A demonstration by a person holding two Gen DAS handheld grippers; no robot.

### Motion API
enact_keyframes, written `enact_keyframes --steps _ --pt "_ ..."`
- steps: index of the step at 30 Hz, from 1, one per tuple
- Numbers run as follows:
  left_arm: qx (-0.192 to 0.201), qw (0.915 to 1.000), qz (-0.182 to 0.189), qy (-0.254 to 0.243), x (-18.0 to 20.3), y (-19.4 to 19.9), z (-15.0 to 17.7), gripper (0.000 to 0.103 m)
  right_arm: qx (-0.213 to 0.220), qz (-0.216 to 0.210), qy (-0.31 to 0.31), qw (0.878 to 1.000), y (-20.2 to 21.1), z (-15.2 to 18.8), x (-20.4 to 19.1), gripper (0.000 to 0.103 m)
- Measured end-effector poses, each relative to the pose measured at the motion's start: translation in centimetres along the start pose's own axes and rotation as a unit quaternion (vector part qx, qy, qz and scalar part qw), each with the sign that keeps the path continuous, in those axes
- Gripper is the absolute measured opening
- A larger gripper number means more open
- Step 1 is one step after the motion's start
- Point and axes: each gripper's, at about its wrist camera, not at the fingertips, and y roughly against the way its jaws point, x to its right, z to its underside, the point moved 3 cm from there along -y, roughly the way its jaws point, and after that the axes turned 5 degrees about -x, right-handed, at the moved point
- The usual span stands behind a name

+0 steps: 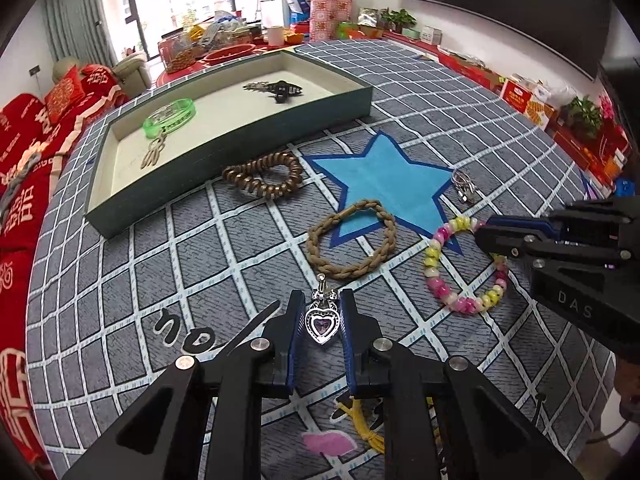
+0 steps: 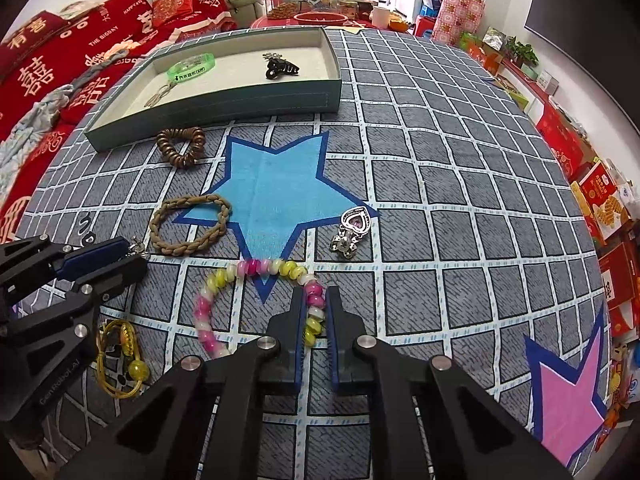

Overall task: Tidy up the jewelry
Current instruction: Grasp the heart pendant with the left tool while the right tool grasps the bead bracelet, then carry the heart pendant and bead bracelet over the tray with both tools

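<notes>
My left gripper (image 1: 322,300) is shut on a silver heart pendant (image 1: 321,326) with a purple stone, its clasp poking out past the fingertips. It lies low over the grey checked cloth. My right gripper (image 2: 315,296) is shut on one side of a pink, yellow and white bead bracelet (image 2: 256,268), the rest of the loop lying flat to its left. In the left wrist view the right gripper (image 1: 482,232) pinches the bead bracelet (image 1: 460,304) at its far rim. The right wrist view shows the left gripper (image 2: 134,254) at the left edge.
A shallow teal tray (image 2: 240,102) at the back holds a green bangle (image 2: 192,68), a black hair claw (image 2: 280,68) and a small charm. Loose on the cloth lie a brown spiral tie (image 2: 182,146), a braided bracelet (image 2: 190,226), a second heart pendant (image 2: 352,228) and yellow cord (image 2: 120,360).
</notes>
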Motion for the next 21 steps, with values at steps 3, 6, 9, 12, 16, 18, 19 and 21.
enact_keyframes --steps 3,6,9,12,16,18,19,21 --pt "0.004 1.0000 -0.001 0.009 -0.5 0.4 0.0 0.030 0.003 -0.006 -0.007 1.000 0.2 0.1 0.4 0.010" --pt "0.010 0.9998 0.002 0.020 -1.0 0.9 0.1 0.030 0.008 -0.013 -0.015 1.000 0.7 0.1 1.0 0.010" --pt "0.019 0.9992 0.006 0.034 -1.6 1.6 0.1 0.030 0.017 -0.019 -0.018 1.000 1.4 0.0 1.5 0.010" --pt "0.026 0.9985 0.006 0.048 -2.4 2.3 0.1 0.030 0.024 -0.025 -0.021 0.999 2.1 -0.3 1.7 0.010" --pt "0.036 0.9973 -0.001 0.064 -3.3 3.0 0.0 0.030 0.031 -0.039 -0.030 0.998 3.0 -0.8 2.0 0.010" --pt "0.042 0.9966 -0.003 0.071 -3.7 3.4 -0.1 0.030 0.034 -0.047 -0.035 0.998 3.4 -1.1 2.1 0.010" --pt "0.045 0.9962 -0.004 0.074 -3.9 3.6 -0.2 0.030 0.035 -0.050 -0.037 0.997 3.5 -1.2 2.1 0.010" --pt "0.051 0.9957 -0.006 0.078 -4.3 4.0 -0.5 0.030 0.039 -0.056 -0.038 0.997 4.0 -1.6 2.1 0.010"
